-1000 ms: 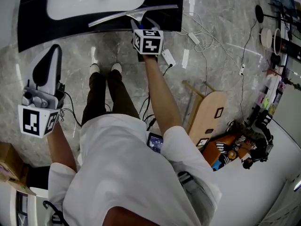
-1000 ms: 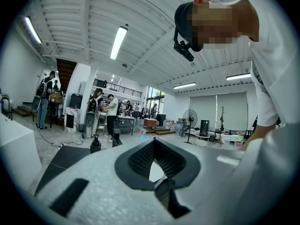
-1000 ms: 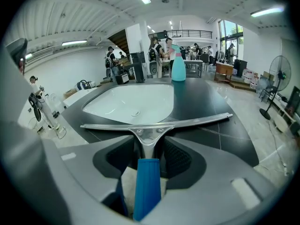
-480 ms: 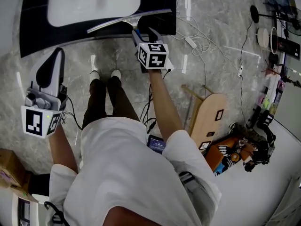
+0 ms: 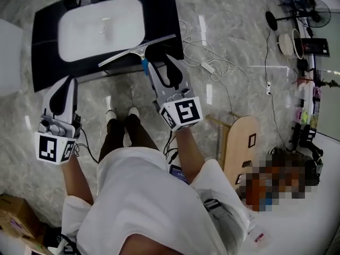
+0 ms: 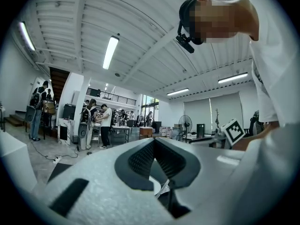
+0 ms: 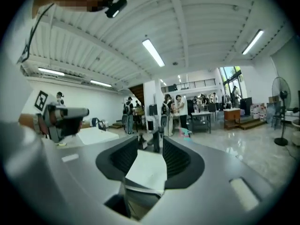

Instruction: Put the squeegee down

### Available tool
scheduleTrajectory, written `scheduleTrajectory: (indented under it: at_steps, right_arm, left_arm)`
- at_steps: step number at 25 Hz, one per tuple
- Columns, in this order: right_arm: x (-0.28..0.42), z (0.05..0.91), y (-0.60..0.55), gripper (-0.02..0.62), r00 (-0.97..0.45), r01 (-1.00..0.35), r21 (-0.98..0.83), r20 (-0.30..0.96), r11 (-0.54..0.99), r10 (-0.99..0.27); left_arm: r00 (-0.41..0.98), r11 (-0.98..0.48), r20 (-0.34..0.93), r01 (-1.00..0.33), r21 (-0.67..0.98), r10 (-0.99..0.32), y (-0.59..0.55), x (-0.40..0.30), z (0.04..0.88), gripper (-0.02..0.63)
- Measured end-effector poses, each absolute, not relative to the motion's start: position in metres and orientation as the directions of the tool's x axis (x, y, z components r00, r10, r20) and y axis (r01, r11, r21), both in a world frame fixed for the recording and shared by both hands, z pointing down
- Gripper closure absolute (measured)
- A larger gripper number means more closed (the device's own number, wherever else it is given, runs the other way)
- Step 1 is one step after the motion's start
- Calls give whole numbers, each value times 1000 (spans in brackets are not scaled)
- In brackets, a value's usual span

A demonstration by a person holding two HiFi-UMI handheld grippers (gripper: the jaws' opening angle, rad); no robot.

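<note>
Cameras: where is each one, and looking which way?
Head view: on the person's head, looking steeply down at squeegee, counter; shows shirt, left claw, right claw.
Left gripper view: on left claw, looking level across the hall; shut jaws, shirt.
Right gripper view: on right claw, looking level; jaws open, empty, just closing partway.
Shared: gripper views show each other's claw.

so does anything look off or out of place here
Only the squeegee: it lies slanted along the front of the black counter, beside the sink, its blue handle reaching the front edge, perhaps slightly over it. Nothing looks spilled or broken.
</note>
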State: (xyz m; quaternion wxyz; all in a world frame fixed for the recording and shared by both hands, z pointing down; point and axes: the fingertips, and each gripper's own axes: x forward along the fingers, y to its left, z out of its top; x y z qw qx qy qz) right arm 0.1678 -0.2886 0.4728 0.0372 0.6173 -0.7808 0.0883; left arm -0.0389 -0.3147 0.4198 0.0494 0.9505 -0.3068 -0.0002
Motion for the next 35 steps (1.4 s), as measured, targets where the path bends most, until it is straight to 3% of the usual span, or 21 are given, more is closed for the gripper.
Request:
scheduleTrajectory:
  at_steps: [6, 12, 35]
  right_arm:
    - [151, 364, -271, 499, -269, -963, -12, -63, 271, -961]
    - [145, 310, -254, 598, -241, -970, 22, -165, 240, -957]
    - [125, 331, -255, 600, -274, -961, -12, -66, 275, -960]
  left_arm:
    - [827, -827, -13, -560, 50, -561, -315, -38, 395, 601]
    - [823, -823, -29, -567, 35, -568, -314, -50, 378, 601]
    - [823, -823, -38, -567, 20, -567, -293, -63, 363, 601]
